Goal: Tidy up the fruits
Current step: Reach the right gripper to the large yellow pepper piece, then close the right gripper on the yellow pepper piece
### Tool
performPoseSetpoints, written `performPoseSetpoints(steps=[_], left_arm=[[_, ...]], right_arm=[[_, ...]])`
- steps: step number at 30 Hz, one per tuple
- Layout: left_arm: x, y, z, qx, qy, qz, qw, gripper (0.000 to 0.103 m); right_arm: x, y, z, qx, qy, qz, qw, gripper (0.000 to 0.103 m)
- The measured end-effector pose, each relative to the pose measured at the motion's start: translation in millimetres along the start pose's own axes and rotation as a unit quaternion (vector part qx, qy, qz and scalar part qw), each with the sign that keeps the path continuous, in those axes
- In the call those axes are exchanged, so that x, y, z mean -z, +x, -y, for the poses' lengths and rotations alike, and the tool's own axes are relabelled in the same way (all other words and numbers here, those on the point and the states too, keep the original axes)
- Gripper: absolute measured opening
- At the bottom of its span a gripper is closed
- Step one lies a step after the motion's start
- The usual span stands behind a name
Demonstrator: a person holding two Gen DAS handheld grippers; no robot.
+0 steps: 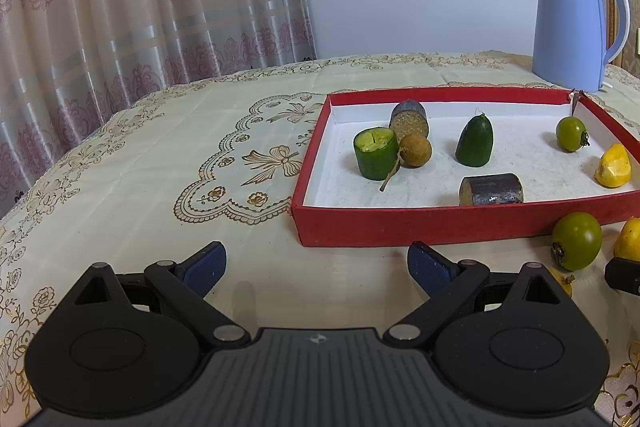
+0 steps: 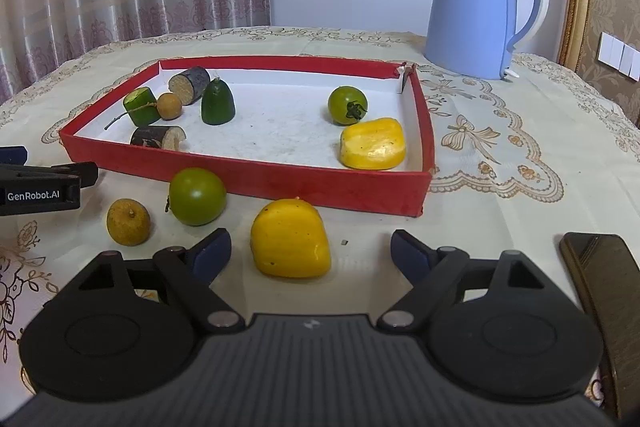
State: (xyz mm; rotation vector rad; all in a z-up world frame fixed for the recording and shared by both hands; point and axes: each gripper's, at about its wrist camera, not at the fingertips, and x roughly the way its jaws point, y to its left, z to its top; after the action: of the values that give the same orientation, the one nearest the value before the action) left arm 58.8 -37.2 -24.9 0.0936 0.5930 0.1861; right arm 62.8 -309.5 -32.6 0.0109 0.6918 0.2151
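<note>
A red tray (image 2: 280, 183) holds cucumber pieces (image 2: 218, 103), dark cane pieces (image 2: 190, 85), a longan (image 2: 169, 105), a green tomato (image 2: 347, 105) and a yellow fruit piece (image 2: 373, 143). In front of it on the cloth lie another yellow piece (image 2: 290, 243), a green tomato (image 2: 197, 195) and a longan (image 2: 128, 222). My right gripper (image 2: 311, 241) stands open around that near yellow piece, its pads clear of it on both sides. My left gripper (image 1: 316, 267) is open over bare cloth before the tray's (image 1: 400, 231) front wall, nothing between its fingers.
A blue kettle (image 2: 472, 11) stands behind the tray at the back right. A dark phone (image 2: 600, 275) lies at the right near the table edge. A curtain hangs behind the table on the left. Embroidered cloth covers the table.
</note>
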Motion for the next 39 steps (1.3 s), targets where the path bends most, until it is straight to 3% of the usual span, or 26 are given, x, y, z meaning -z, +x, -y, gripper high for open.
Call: performPoseSetpoints(steps=[4, 6, 15, 39], left_arm=[[0.0, 0.2, -0.2, 0.0, 0.0, 0.0, 1.0, 0.098], [-0.3, 0.4, 0.0, 0.0, 0.0, 0.0, 1.0, 0.098], [-0.1, 0.6, -0.6, 0.0, 0.0, 0.0, 1.0, 0.098], [0.5, 1.6, -2.5, 0.0, -0.004, -0.001, 1.0, 0.098]], right_arm=[[-0.1, -0.9, -1.0, -0.007, -0.003, 0.004, 1.0, 0.076], [0.1, -1.5, -1.6, -0.003, -0.006, 0.006, 1.0, 0.065], [0.6, -5.3, -5.8, -0.015, -0.016, 0.011, 1.0, 0.042], [-1.1, -7.9, -5.6, -0.017, -0.009, 0.011, 1.0, 0.038]])
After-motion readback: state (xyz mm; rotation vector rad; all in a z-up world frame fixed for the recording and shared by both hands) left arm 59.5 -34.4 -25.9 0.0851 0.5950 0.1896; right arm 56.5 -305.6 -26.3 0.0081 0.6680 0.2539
